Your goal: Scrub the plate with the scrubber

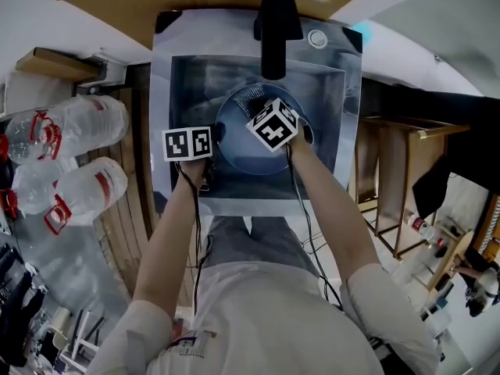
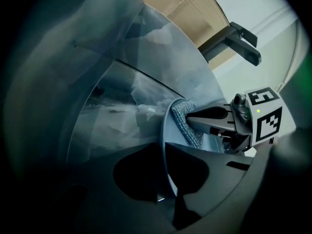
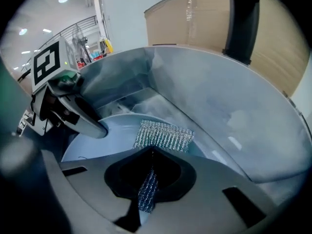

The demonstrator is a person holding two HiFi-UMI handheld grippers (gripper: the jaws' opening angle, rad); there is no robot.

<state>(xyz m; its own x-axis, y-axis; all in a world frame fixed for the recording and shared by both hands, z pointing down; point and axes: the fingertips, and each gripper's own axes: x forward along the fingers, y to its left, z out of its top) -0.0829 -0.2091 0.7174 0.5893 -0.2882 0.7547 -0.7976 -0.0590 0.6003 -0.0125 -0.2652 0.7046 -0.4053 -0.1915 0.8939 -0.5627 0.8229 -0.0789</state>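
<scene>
Between our left tongs stands the rim of the pale blue round plate. The rim runs edge-on down into the narrow gap of the jaws, and they are clenched on it. The plate lies inside the stainless steel sink, reaching from the tips of these tongs across to the right tongs. We cannot tell whether its underside touches the sink floor.

Our right tongs are clenched too. They are grasping the silvery blue woven mesh scrubber, which is pinched into a thin strip between the jaws. Just ahead of these tips the scrubber fans out into a flat rectangle that lies on the face of the plate. From the left tongs it shows just beyond the rim, with the right tongs' dark fingers pressed on it.

Beyond both tongs the black faucet rises over the back of the sink. Well to the left of the left tongs, outside the sink, lie clear plastic water bottles with red handles.
</scene>
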